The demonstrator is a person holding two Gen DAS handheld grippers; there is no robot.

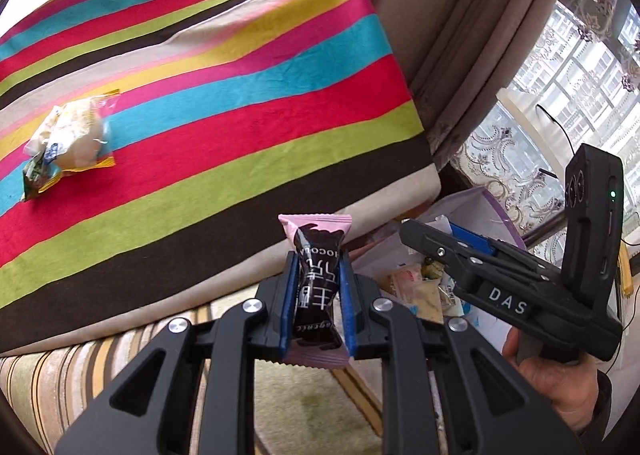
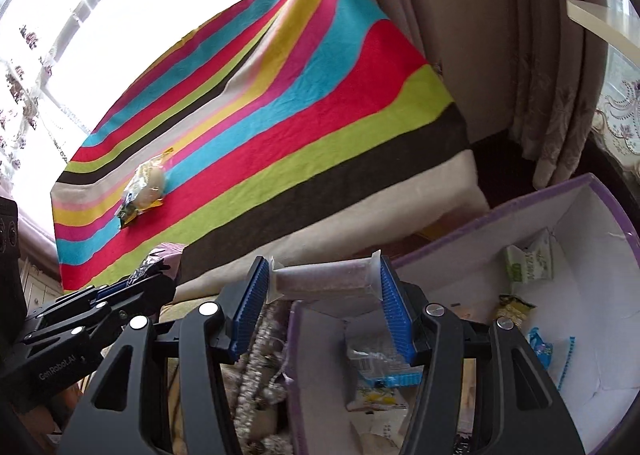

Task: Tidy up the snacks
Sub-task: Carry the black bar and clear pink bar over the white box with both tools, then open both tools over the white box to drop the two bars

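Note:
My left gripper [image 1: 318,267] is shut on a pink and dark brown chocolate packet [image 1: 316,287], held upright just off the table's near edge. My right gripper [image 2: 323,271] is shut on a clear-wrapped brown bar [image 2: 332,282], held crosswise by its ends above the near corner of a purple-rimmed white box [image 2: 560,185]. The box holds several snack packets. A wrapped bread bun [image 1: 76,135] lies on the striped tablecloth [image 1: 240,115], with a small green packet against it. The right gripper [image 1: 424,231] shows in the left wrist view, over the box [image 1: 500,207], with a hand on it.
Beige curtains [image 1: 460,35] and a lace-covered window [image 1: 560,95] stand behind the box. Striped upholstery [image 1: 80,375] lies below the table's edge. In the box are a green packet [image 2: 528,263] and a yellow one [image 2: 512,309]. The left gripper [image 2: 152,275] is at the lower left.

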